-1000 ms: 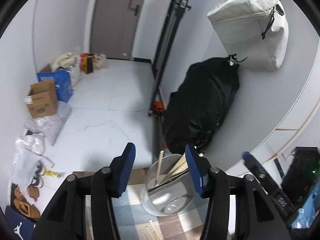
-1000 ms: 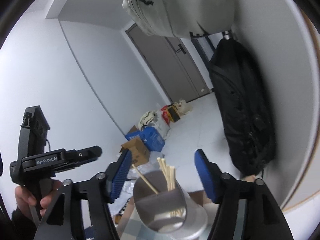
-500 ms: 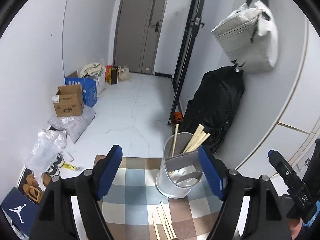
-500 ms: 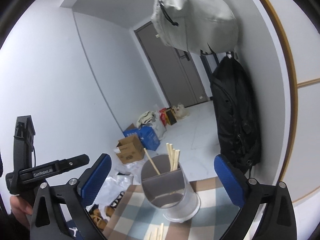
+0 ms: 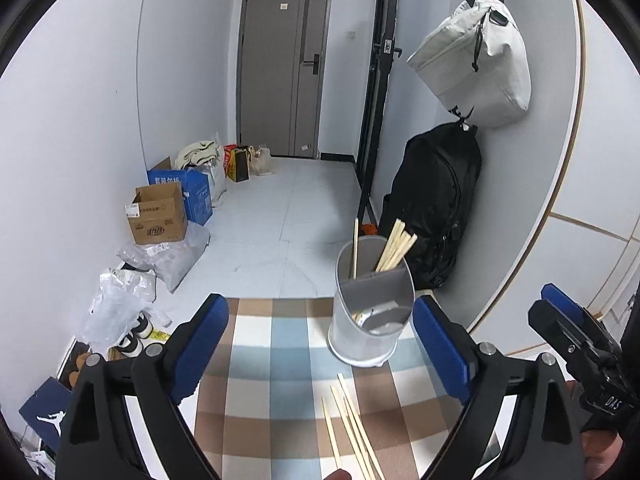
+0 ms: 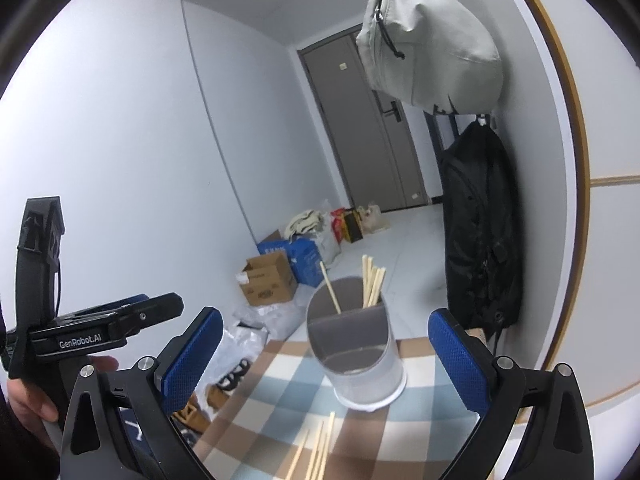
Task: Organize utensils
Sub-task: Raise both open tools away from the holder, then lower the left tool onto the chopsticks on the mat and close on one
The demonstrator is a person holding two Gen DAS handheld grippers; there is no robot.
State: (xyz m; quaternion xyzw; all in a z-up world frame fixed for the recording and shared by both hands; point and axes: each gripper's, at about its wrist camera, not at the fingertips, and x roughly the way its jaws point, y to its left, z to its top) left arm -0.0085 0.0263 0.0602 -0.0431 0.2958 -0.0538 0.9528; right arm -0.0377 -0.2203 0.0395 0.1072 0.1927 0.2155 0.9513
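A grey holder [image 5: 372, 312] with a divider across its middle stands upright on a checked cloth [image 5: 280, 360], near the cloth's far edge. Several chopsticks [image 5: 394, 244] stand in its rear compartment, most leaning together to the right and one apart at the left. The front compartment shows something pale at the bottom that cannot be made out. More loose chopsticks [image 5: 352, 428] lie flat on the cloth on the near side of the holder, apart from it.

The left gripper [image 5: 320, 352] has just been opening; its blue fingers [image 5: 202, 344] are spread wide with nothing between them, the holder sitting beyond them toward the right finger. The right gripper [image 6: 326, 360] also has its blue fingers [image 6: 460, 364] spread wide and grips nothing; the holder stands ahead, between them in the view but untouched. A hand [image 6: 28, 392] grasps the left gripper's handle at the lower left of the right wrist view.

Behind the table, a black backpack [image 5: 432, 208] and a pale bag [image 5: 476, 68] hang on the wall, and cardboard boxes [image 5: 160, 220] and bags lie along the floor by a door [image 5: 284, 68]
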